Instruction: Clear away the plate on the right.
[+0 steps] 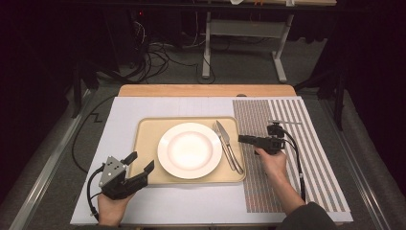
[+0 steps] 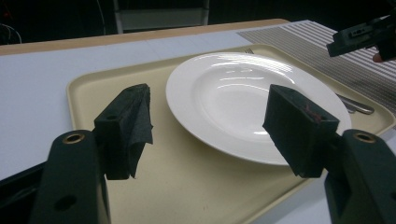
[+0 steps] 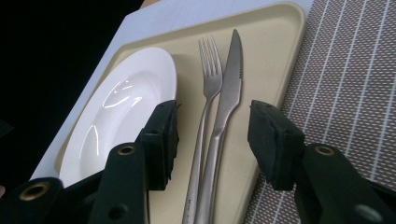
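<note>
A white plate [image 1: 190,150] lies in the middle of a beige tray [image 1: 146,139]. A fork [image 3: 208,84] and a knife [image 3: 231,79] lie side by side on the tray, right of the plate. My right gripper [image 1: 243,139] hovers at the tray's right edge and points at the cutlery. In the right gripper view its jaws [image 3: 212,140] stand open, the two handles showing between them, untouched. My left gripper [image 1: 142,160] is at the tray's front left corner, open and empty. Along its jaws [image 2: 208,121], the left gripper view faces the plate [image 2: 233,88].
The tray rests on a white sheet [image 1: 124,115] over a wooden table [image 1: 206,90]. A brown and striped placemat [image 1: 287,143] lies right of the tray, under my right hand. Cables and a table frame [image 1: 207,48] stand on the floor beyond.
</note>
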Available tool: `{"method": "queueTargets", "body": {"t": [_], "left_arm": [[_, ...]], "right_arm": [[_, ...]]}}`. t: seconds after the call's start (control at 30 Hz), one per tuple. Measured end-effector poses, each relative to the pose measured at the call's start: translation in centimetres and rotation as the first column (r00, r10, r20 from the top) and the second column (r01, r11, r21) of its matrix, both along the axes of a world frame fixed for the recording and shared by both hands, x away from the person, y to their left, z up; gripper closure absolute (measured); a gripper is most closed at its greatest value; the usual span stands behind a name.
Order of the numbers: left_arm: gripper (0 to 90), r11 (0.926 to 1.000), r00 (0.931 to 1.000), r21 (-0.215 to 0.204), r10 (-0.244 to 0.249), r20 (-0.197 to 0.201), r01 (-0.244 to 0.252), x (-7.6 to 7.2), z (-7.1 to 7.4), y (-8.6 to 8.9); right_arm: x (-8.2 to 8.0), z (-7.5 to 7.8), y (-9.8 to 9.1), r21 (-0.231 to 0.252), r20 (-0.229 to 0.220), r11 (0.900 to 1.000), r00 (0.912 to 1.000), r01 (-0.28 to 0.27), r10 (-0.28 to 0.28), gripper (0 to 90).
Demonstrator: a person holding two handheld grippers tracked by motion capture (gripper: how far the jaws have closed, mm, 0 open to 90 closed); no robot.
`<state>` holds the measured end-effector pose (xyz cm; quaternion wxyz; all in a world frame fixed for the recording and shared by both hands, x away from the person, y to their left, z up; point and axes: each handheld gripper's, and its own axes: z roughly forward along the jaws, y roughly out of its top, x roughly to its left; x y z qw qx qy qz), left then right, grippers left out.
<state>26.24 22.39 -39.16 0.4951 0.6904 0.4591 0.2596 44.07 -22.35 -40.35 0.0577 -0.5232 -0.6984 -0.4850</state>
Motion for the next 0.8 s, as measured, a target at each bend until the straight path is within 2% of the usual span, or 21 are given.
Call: {"method": "queueTargets", "body": {"t": [0.8], "left_arm": [[32.7, 1.0, 1.0, 0.002, -0.002, -0.001, 0.002, 0.0, 0.0, 0.0]], "right_arm": [[-0.8, 0.2, -2.7, 0.011, 0.004, 0.9997, 0.9997, 0.023, -0.023, 53.5]]}}
